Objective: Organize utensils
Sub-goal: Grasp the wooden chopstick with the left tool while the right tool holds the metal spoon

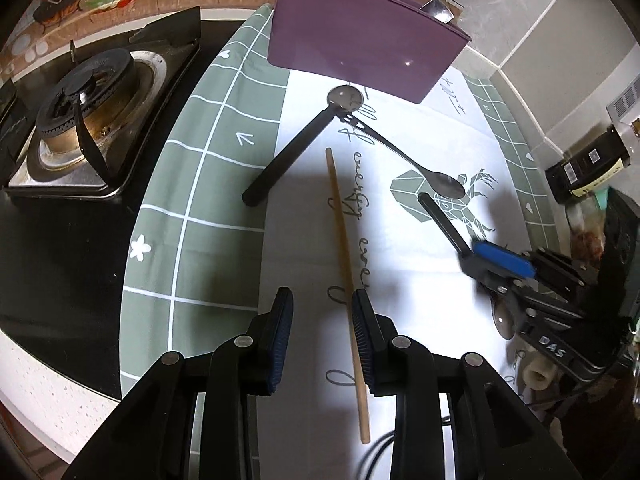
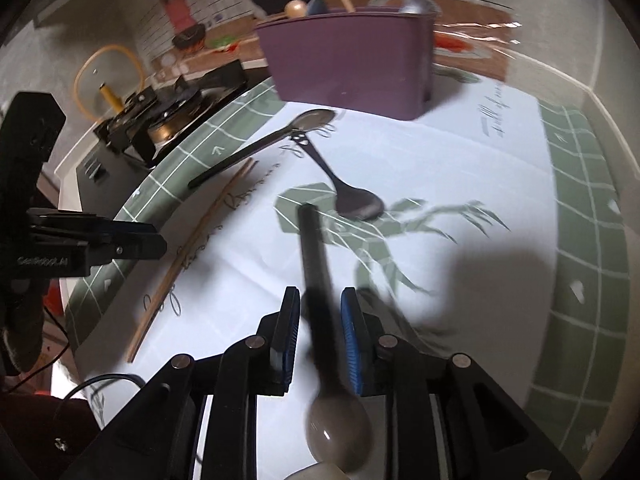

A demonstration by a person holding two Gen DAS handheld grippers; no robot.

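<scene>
Spoons (image 1: 442, 184): three on the cloth, one chopstick (image 1: 346, 280); both tongs seemingly parted, gripping nothing.

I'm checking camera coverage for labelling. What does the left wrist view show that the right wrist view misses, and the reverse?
Only the left wrist view shows the dark labelled bottle at the right edge. Only the right wrist view shows the yellow-rimmed glass pot lid behind the stove, and the black-handled spoon's bowl below the right gripper, its handle between open jaws. Both show the purple plastic utensil holder, the wooden chopstick and the all-metal spoon.
</scene>
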